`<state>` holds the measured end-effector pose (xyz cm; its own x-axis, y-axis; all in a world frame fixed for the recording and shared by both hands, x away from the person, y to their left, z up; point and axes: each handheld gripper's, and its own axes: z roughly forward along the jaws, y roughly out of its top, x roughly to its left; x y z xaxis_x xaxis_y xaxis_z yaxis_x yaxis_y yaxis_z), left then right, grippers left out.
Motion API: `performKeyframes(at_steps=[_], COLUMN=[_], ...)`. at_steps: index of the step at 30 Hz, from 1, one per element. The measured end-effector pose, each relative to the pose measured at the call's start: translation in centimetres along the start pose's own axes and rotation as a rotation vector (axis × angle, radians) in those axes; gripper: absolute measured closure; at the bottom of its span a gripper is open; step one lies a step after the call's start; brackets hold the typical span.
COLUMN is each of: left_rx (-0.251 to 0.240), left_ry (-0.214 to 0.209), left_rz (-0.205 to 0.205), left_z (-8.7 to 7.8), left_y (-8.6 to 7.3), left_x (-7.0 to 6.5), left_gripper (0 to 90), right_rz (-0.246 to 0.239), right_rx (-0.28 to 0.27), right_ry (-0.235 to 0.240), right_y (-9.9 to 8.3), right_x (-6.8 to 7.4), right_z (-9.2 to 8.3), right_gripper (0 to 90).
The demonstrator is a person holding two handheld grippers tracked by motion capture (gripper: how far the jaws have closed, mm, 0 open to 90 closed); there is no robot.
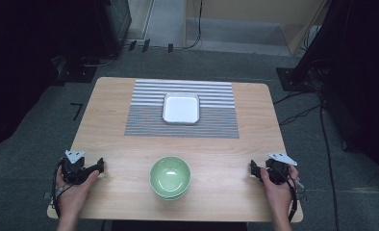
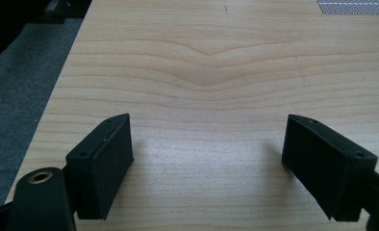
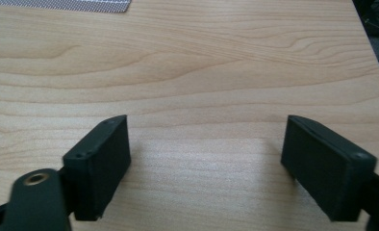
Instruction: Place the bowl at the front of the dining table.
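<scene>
Grippers idle at the near corners of the table (image 1: 120, 144). Left gripper (image 1: 100, 166) sits at the near-left edge, held in the person's left hand (image 1: 72, 190), jaws spread wide with bare wood between them, confirmed in the left gripper view (image 2: 207, 149). Right gripper (image 1: 253, 169) sits at the near-right edge in the right hand (image 1: 276, 190), jaws likewise wide apart, nothing between them, only wood grain in the right gripper view (image 3: 207, 149). Both point inward toward the table's middle.

Green bowl (image 1: 170, 177) stands upright at near centre, between the two grippers and well apart from each. It looks like a stack, a second rim showing under the top one. White square tray (image 1: 181, 108) lies farther back on the striped grey mat (image 1: 144, 120), upright, clear of the bowl. Mat corner shows at the top of both gripper views (image 2: 356, 6) (image 3: 82, 5).
</scene>
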<state>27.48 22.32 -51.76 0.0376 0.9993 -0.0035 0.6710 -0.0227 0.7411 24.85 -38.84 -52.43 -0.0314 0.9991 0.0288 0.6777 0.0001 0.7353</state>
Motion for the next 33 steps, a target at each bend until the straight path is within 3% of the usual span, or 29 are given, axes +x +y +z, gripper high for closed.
performKeyframes(at_steps=[12,17,23,33], left_rx=[0.019,-0.019,-0.069,-0.129], left_ry=[0.004,-0.048,-0.102,-0.174], left_rz=[-0.010,-0.047,-0.061,-0.015], left_z=[-0.1,-1.0,-2.9,-5.6], left_y=[0.2,1.1,2.6,4.3], left_x=[0.0,-0.4,-1.3,-3.9], left_gripper=[17.7,17.8,18.1,18.2], right_rz=[0.027,0.029,0.031,0.062], right_rx=[0.022,0.028,0.029,0.021], right_ry=[-0.029,-0.033,-0.035,-0.059], right_y=[0.3,0.4,0.5,0.5], right_x=[0.0,0.0,0.1,0.3], right_z=[0.5,0.6,0.7,0.6], right_gripper=[4.1,2.1,1.8,4.1])
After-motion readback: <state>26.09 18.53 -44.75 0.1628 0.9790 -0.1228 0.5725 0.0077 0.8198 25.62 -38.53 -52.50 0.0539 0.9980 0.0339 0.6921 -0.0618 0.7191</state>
